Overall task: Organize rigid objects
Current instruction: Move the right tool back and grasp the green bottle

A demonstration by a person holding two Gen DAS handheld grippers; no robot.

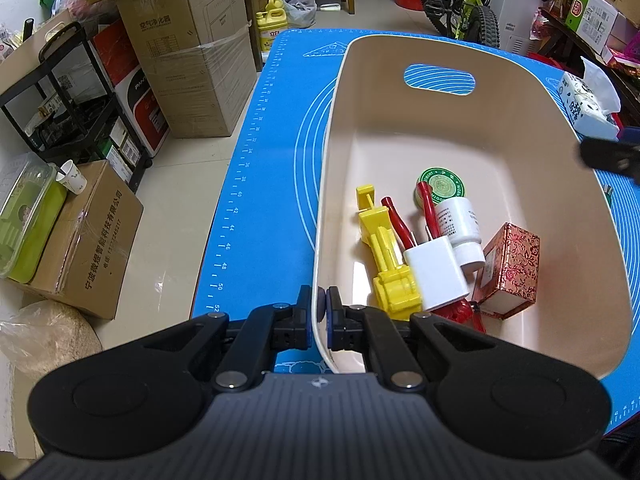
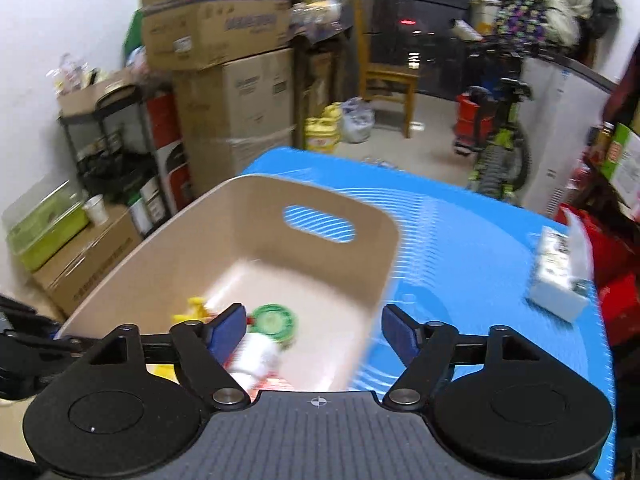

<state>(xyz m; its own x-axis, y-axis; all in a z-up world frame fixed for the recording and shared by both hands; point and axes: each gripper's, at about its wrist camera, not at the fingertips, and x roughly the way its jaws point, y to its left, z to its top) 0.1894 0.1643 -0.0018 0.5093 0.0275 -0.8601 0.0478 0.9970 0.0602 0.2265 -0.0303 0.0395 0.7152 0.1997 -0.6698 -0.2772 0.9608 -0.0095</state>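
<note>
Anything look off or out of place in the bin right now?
Nothing spilled or damaged. Items lie jumbled in the beige bin: the white charger rests atop the yellow toy. The left claw pinches the rim.

Blue mat (image 1: pixel 256 184) ruler: 38–52; cardboard box (image 1: pixel 188 20): 空气净化器; yellow jug (image 1: pixel 273 26): 立白.

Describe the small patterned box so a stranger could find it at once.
Find the beige plastic bin on the blue mat. At its near right lies a small red box with floral pattern, beside the white bottle; only it is ornamented.
</note>
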